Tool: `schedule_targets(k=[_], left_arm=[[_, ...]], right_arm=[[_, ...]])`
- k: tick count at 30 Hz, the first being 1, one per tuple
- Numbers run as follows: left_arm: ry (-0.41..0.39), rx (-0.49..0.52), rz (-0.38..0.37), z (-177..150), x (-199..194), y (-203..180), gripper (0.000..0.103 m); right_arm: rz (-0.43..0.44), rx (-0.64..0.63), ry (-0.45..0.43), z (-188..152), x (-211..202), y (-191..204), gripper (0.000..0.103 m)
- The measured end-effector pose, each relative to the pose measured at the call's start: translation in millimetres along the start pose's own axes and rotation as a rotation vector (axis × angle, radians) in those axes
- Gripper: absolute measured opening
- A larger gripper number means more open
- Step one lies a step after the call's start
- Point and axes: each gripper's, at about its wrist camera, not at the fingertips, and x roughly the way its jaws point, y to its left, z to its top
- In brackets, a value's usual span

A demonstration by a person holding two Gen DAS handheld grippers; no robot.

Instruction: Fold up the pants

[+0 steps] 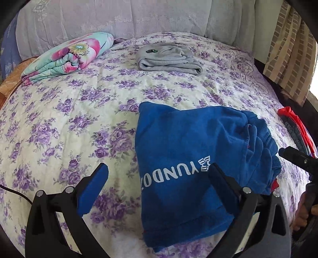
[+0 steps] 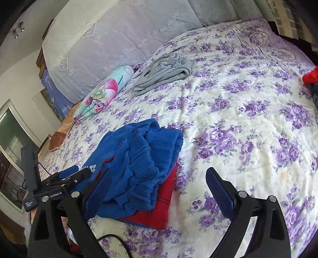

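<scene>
Blue pants lie folded on floral bedspread, red fabric under their ribbed end. Left gripper jaws wide, right finger over the pants, holding nothing; right gripper wide too, empty. Grey folded garment and floral quilt well behind, red clothes at bed edge, lace-covered headboard beyond

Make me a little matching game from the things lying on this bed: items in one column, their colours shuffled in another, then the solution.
Items:
1. folded pants with white lettering
2. folded garment near the headboard
3. rolled quilt
4. bedspread

Colours:
A. cream with purple flowers
B. grey
C. blue
D. turquoise with pink blooms

Pairs: 1-C, 2-B, 3-D, 4-A
</scene>
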Motion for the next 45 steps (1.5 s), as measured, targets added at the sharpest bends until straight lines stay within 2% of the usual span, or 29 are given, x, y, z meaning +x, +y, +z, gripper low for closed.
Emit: schedule_targets(k=[7,15,19,23,26,29,32,38,40,42,45], left_arm=[[0.017,0.008,-0.011,-1.3,1.1,-5.9,0.099],[0.041,-0.021,-0.044,-2.4,9.2,-2.9,0.099],[0.064,-0.071,-0.103,-5.8,15.9,5.5,0.099],[0.094,-0.142,-0.204,-10.0,19.3,17.7,0.098],[0.097,-0.130,-0.272,-13.7,16.9,15.7,0.098],[0.103,-0.106,-0.281,-14.9,24.4,9.7,0.099],[0.117,-0.147,-0.313,-11.7,30.7,14.8,0.099],[0.107,-0.137,-0.302,-11.2,29.8,15.3,0.099],[0.097,-0.135,-0.284,-11.3,26.3,15.4,0.099],[0.058,-0.131,-0.237,-12.1,17.0,17.0,0.099],[-0.013,-0.116,-0.142,-9.4,0.7,23.0,0.099]], right_arm=[[0.095,0.090,0.106,-2.0,23.8,-7.2,0.096],[0.094,0.032,0.171,-1.0,53.9,13.5,0.099],[0.080,0.013,0.172,-0.6,63.4,18.3,0.100],[0.100,0.029,0.163,-1.9,59.3,14.5,0.099],[0.116,0.046,0.158,-2.4,55.6,10.9,0.099],[0.114,0.039,0.158,-1.3,60.2,12.7,0.099],[0.104,0.023,0.158,-1.0,63.7,15.8,0.099],[0.132,0.058,0.144,-1.6,56.7,9.1,0.099],[0.118,0.060,0.132,-3.6,49.9,7.7,0.099],[0.078,0.048,0.109,-4.8,41.4,7.8,0.099],[0.001,-0.001,-0.005,-2.0,17.8,14.0,0.099]])
